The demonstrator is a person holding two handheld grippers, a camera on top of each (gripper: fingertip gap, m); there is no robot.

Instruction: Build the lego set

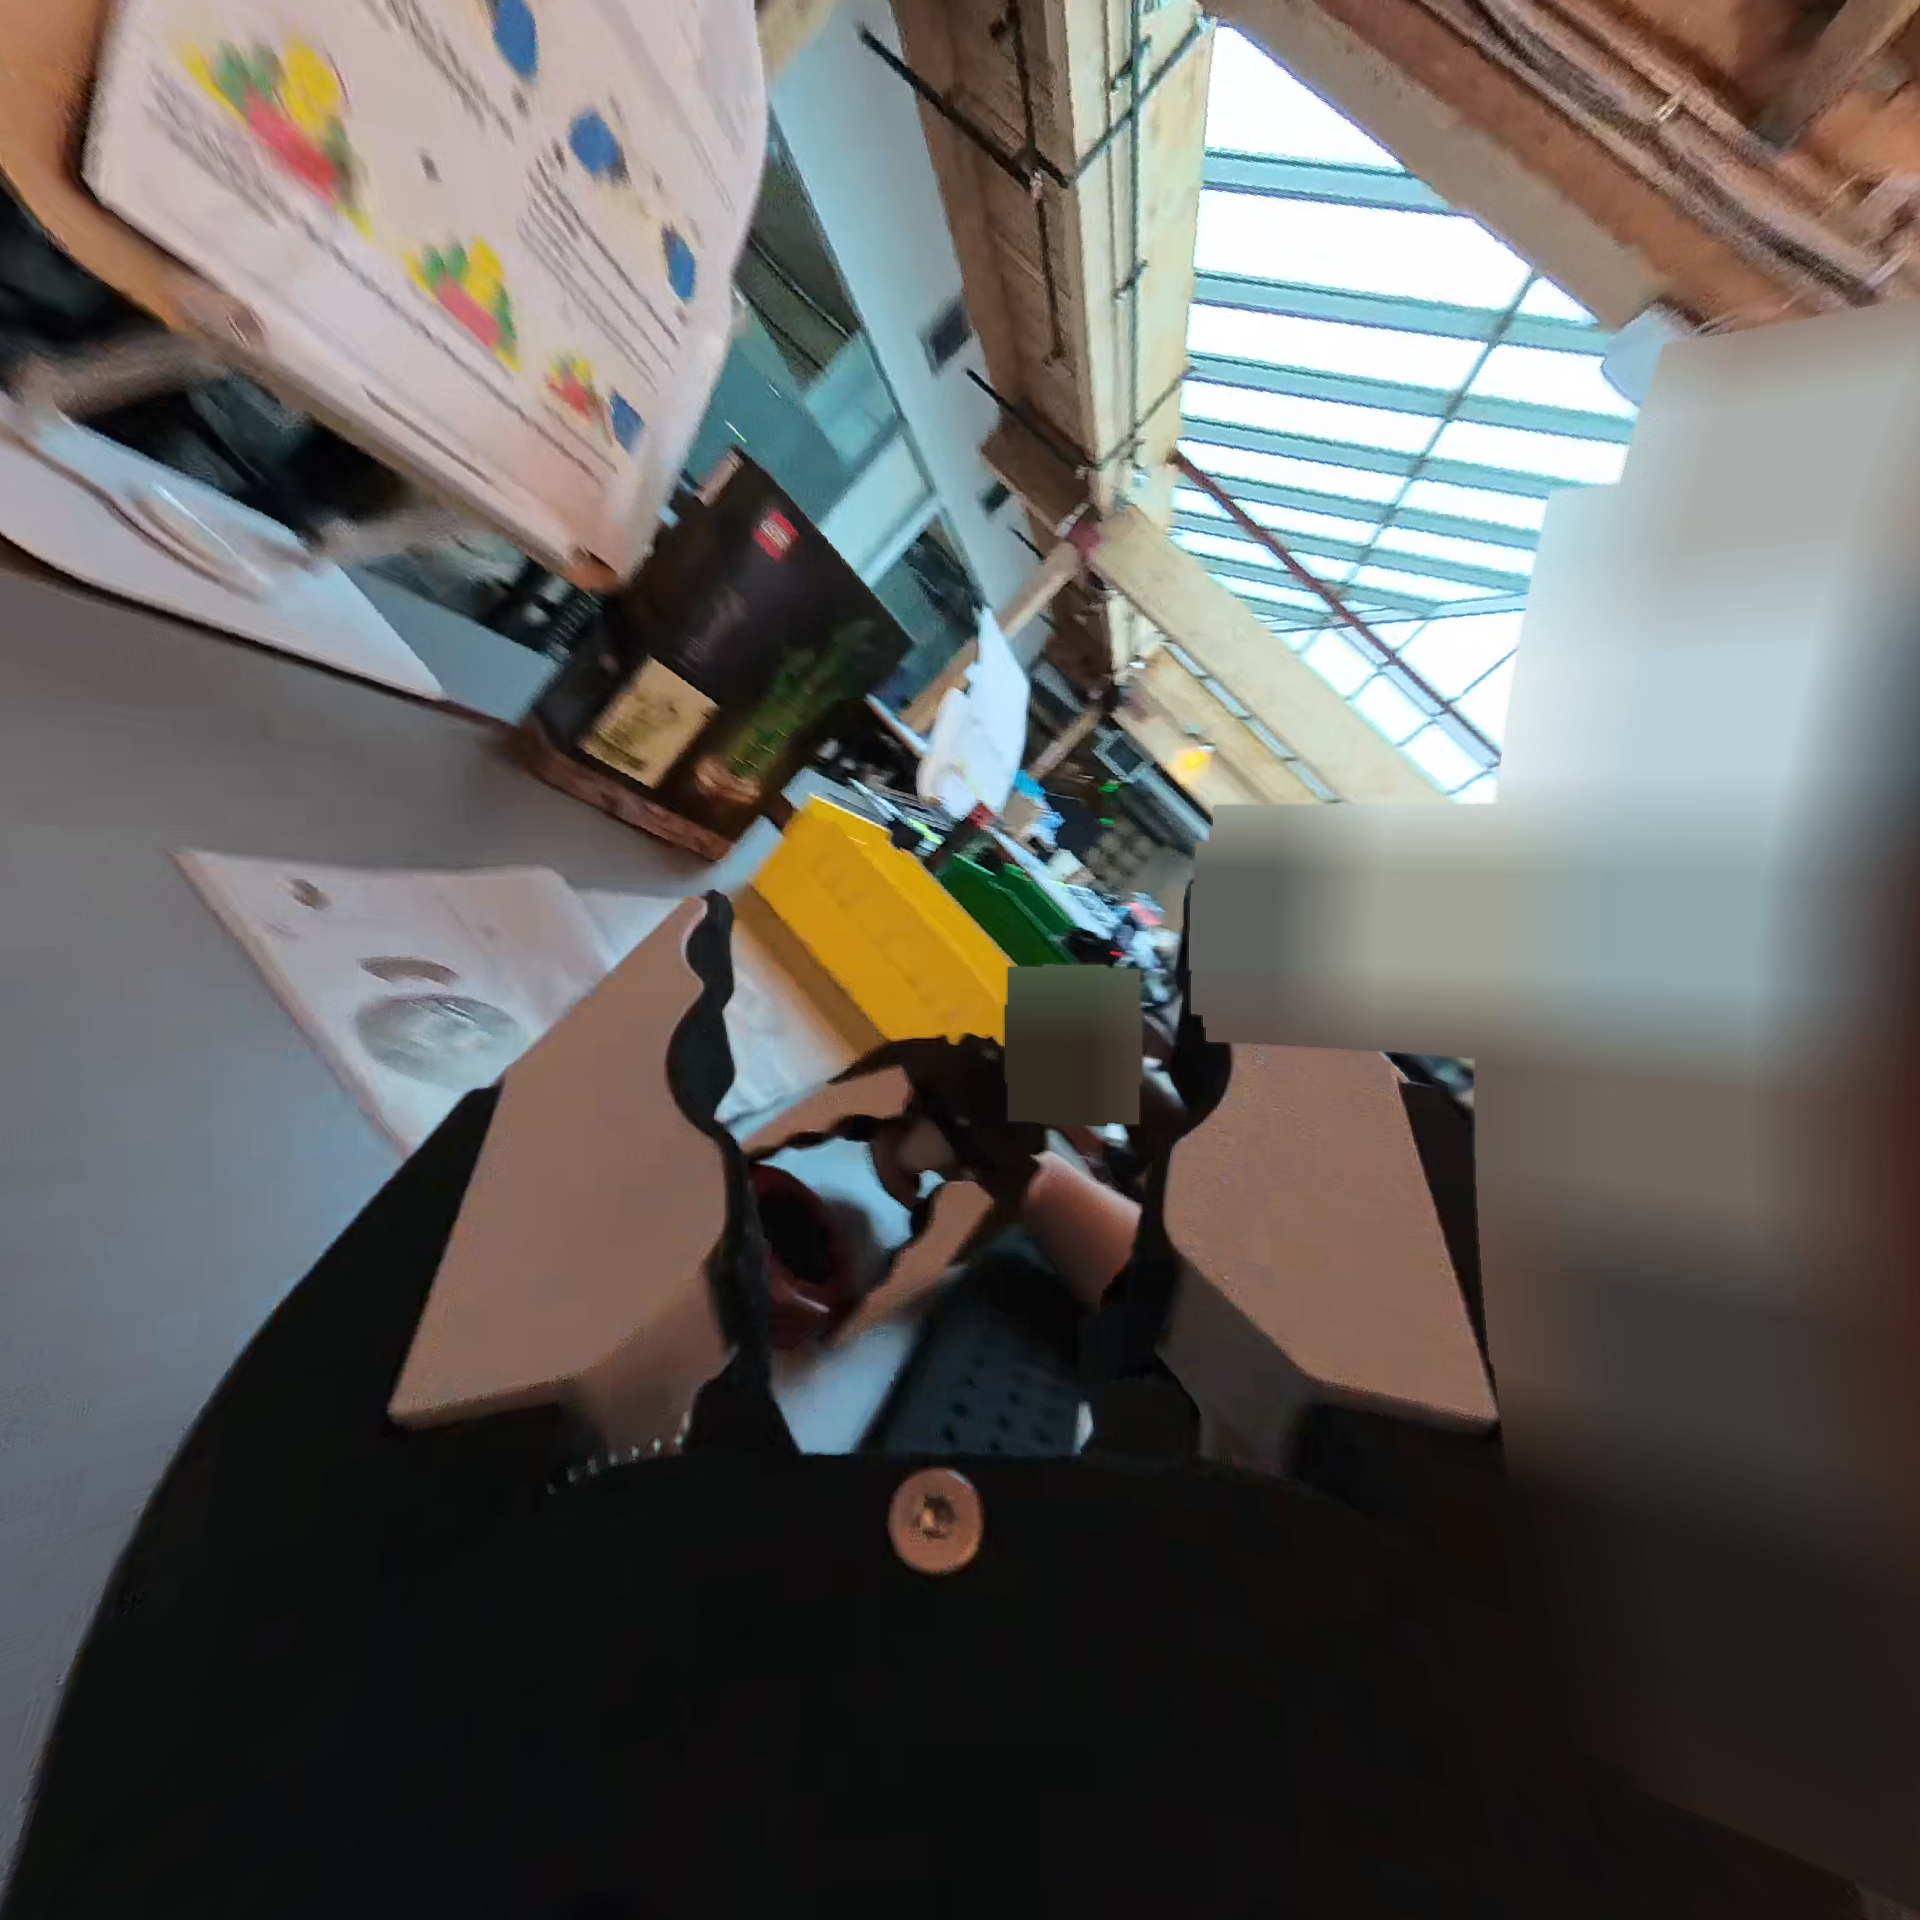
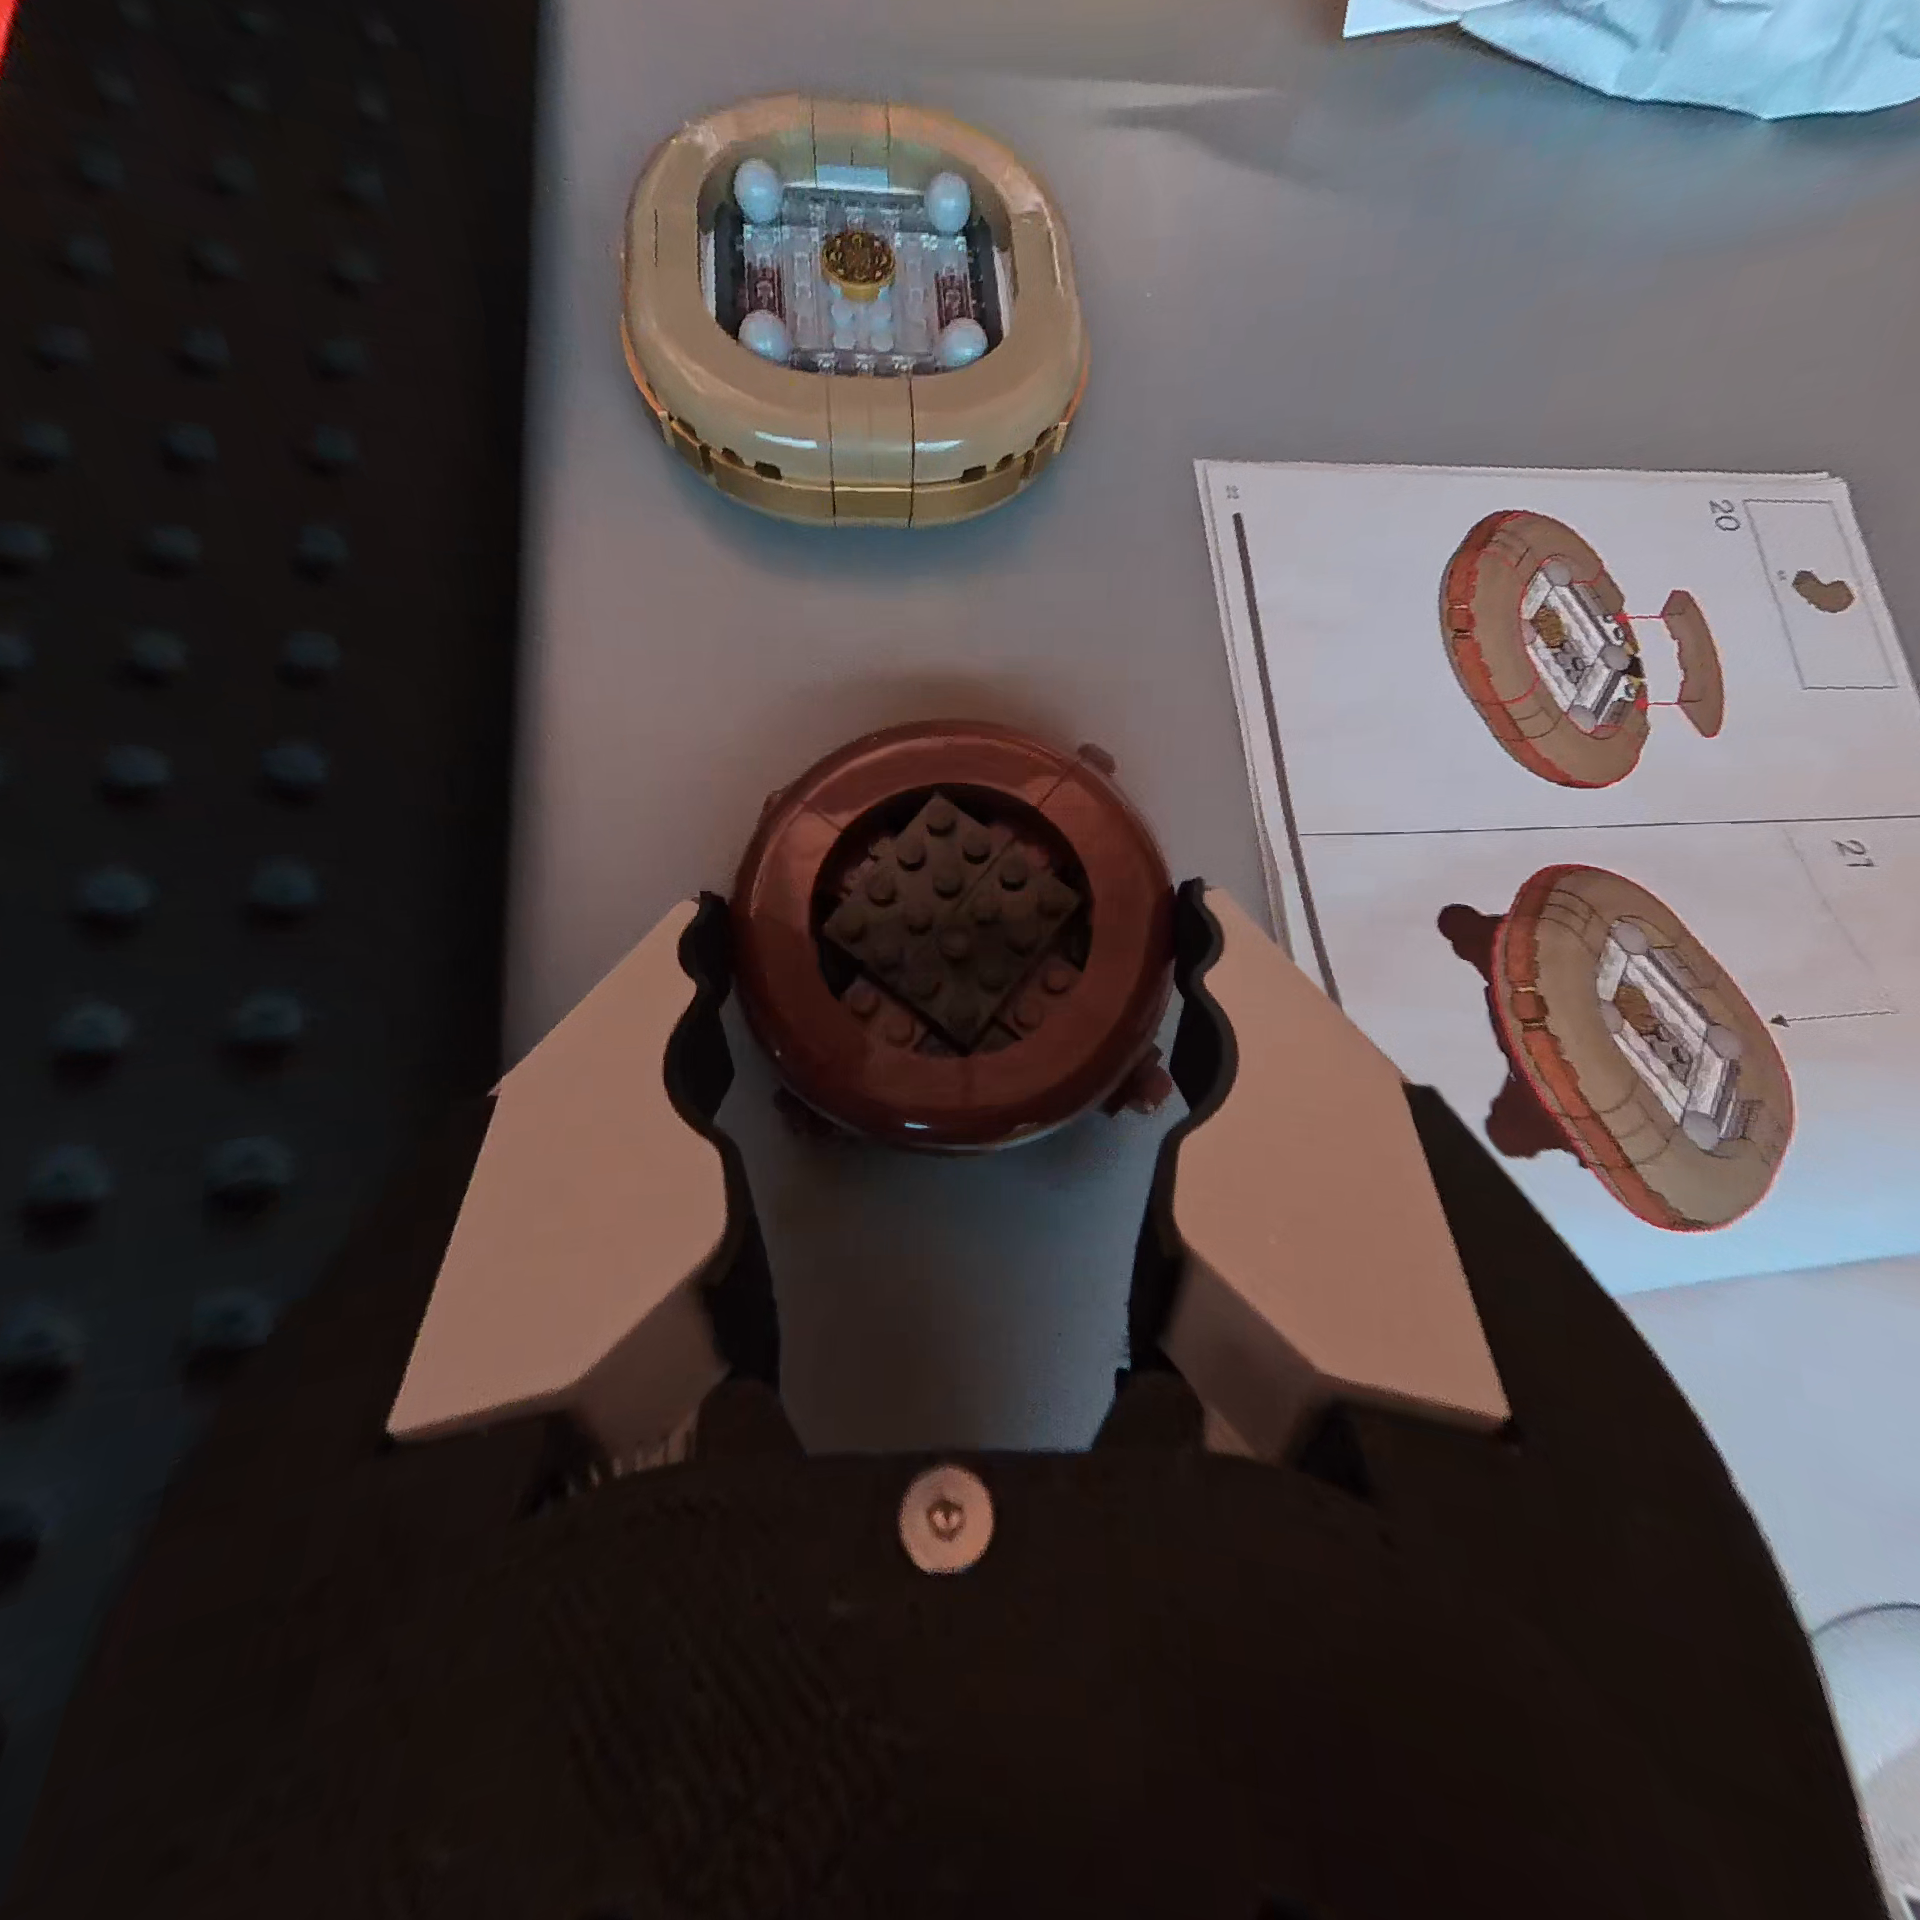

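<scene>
My right gripper (image 2: 951, 935) is shut on a round dark-brown lego base (image 2: 951, 1049) with a dark studded plate in its middle, one pad on each side. A tan rounded lego assembly (image 2: 852, 312) with a grey studded centre lies on the grey table (image 2: 727, 644) beyond it, apart from the base. The open instruction booklet (image 2: 1558, 831) lies to the right. My left gripper (image 1: 951, 1049) is open and empty, tilted up toward the ceiling. The brown base (image 1: 800, 1257) shows between its fingers, farther off.
A black studded mat (image 2: 208, 727) covers the left of the table. Crumpled white wrapping (image 2: 1662, 52) lies at the far right. The left wrist view shows a yellow bin (image 1: 883, 935), a green bin (image 1: 997, 904), a black lego box (image 1: 748, 665) and a picture sheet (image 1: 416, 208). Spacing between my two grippers at the tips: around 25 centimeters.
</scene>
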